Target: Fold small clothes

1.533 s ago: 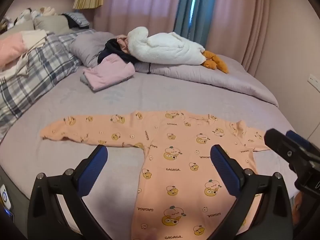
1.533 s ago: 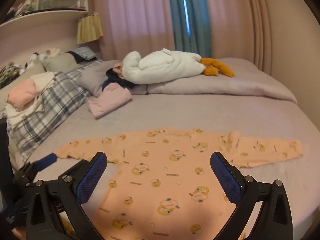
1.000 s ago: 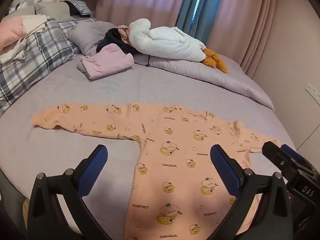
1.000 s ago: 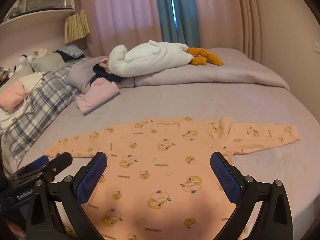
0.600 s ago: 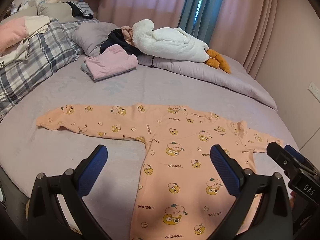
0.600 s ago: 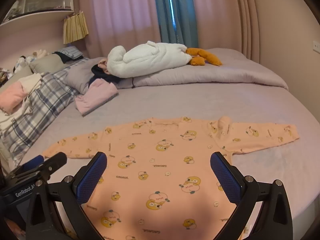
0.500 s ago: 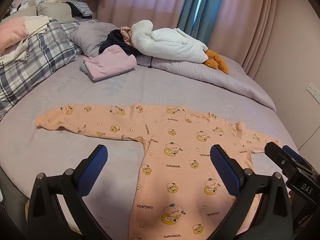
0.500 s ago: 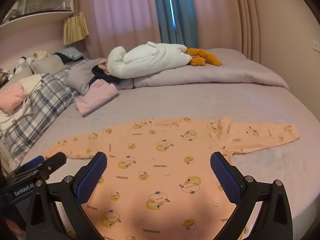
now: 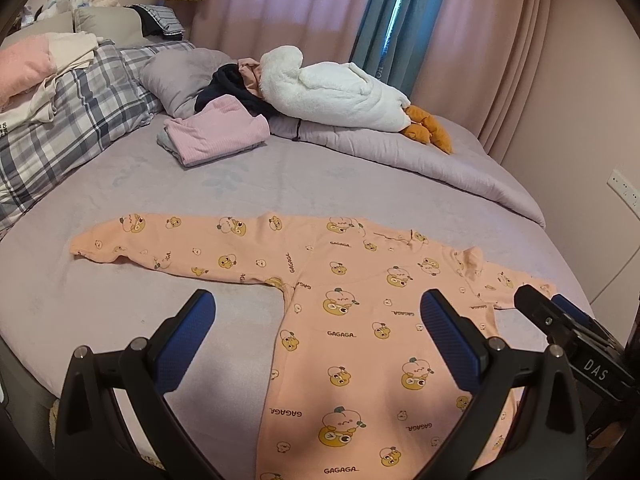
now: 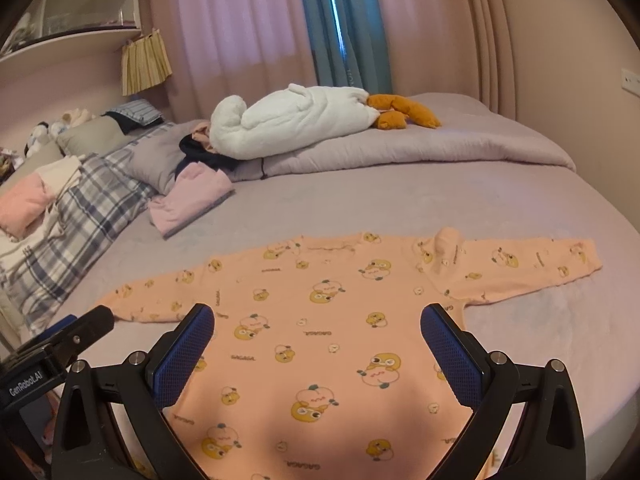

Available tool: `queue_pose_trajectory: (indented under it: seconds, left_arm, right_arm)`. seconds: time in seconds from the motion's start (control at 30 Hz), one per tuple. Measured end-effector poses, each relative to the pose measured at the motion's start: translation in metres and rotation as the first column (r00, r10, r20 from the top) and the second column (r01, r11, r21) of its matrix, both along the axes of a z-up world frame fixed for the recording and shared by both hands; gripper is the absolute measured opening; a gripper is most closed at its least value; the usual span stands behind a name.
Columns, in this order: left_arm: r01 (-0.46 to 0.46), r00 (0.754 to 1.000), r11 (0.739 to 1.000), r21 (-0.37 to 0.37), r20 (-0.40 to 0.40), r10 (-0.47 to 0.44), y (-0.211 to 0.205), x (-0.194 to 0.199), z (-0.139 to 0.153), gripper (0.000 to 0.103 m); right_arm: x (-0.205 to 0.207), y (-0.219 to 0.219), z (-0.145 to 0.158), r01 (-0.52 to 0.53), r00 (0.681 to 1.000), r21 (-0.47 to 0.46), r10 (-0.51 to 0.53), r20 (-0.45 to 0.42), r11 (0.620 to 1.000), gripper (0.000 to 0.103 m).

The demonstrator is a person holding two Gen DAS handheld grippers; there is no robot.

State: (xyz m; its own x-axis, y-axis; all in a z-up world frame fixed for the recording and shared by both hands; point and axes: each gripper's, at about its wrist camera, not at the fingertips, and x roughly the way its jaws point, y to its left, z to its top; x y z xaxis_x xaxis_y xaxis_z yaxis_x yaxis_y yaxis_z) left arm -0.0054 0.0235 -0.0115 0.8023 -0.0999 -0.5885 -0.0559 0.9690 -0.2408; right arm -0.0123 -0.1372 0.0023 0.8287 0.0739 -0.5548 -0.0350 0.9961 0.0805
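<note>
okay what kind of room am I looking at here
Most likely a bedroom: a wide bed under a lilac sheet, a plaid pillow at its head, drawn pink curtains behind. A peach baby onesie lies spread flat on it.

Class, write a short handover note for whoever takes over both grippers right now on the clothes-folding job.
Left gripper: open, empty, hovering over the peach onesie.
Right gripper: open, empty, hovering over the same garment.
Onesie lies spread flat on the bed, both sleeves out to the sides, with a small bump at one shoulder.
A folded pink garment sits further back by the pillows.
Done: onesie laid out.
Left: every fold, probably sleeves first.
</note>
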Motion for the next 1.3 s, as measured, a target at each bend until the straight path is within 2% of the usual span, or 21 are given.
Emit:
queue_pose_trajectory:
  seconds: [0.77, 1.3]
  left_arm:
    - [0.019, 1.000, 1.000, -0.015, 0.003, -0.019, -0.0035, -0.0041, 0.0047, 0.103]
    - [0.043, 0.999, 0.999, -0.015, -0.008, -0.043, -0.0055, 0.0013, -0.0023, 0.102]
  right_arm:
    - [-0.0001, -0.0028, 0.0007, 0.019, 1.000, 0.002, -0.019, 0.016, 1.000, 0.102]
    - [0.0006, -0.0059, -0.0022, 0.045, 0.999, -0.012, -0.045, 0.006, 0.999, 0.102]
